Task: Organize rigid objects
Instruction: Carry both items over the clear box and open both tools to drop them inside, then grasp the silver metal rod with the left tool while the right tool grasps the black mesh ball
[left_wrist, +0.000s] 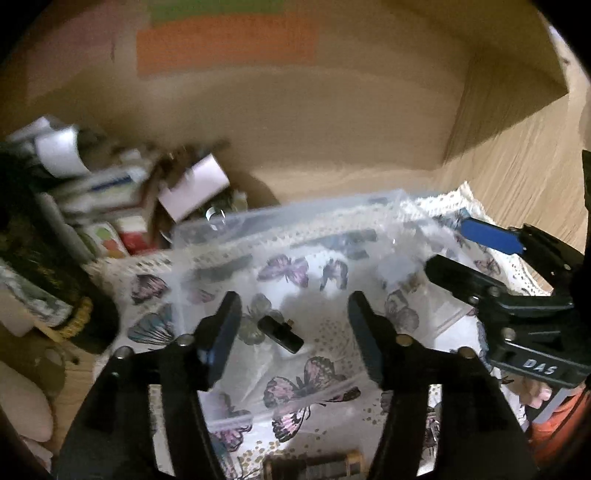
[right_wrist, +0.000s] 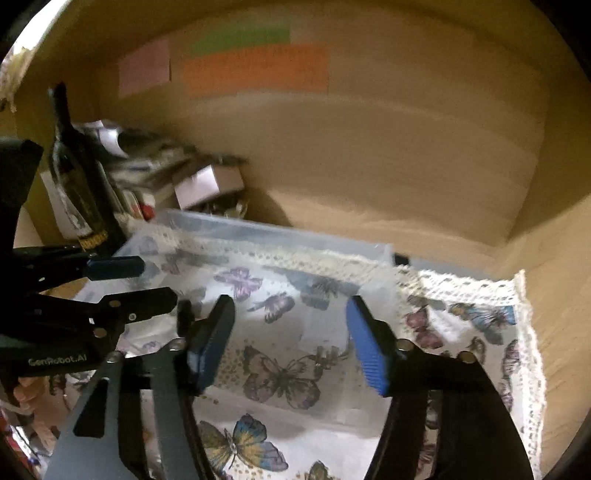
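Both tongs wide, holding nothing: left gripper (left_wrist: 293, 332) hangs over the clear bin (left_wrist: 295, 214) on the butterfly cloth (right_wrist: 480, 325); small black part (left_wrist: 280, 332) already lies inside, so probably just dropped; right gripper (right_wrist: 291, 343) waits alongside.

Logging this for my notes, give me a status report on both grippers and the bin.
Left gripper open, empty. Right gripper open, empty. Clear bin on butterfly cloth, small black piece inside. Clutter left of bin.
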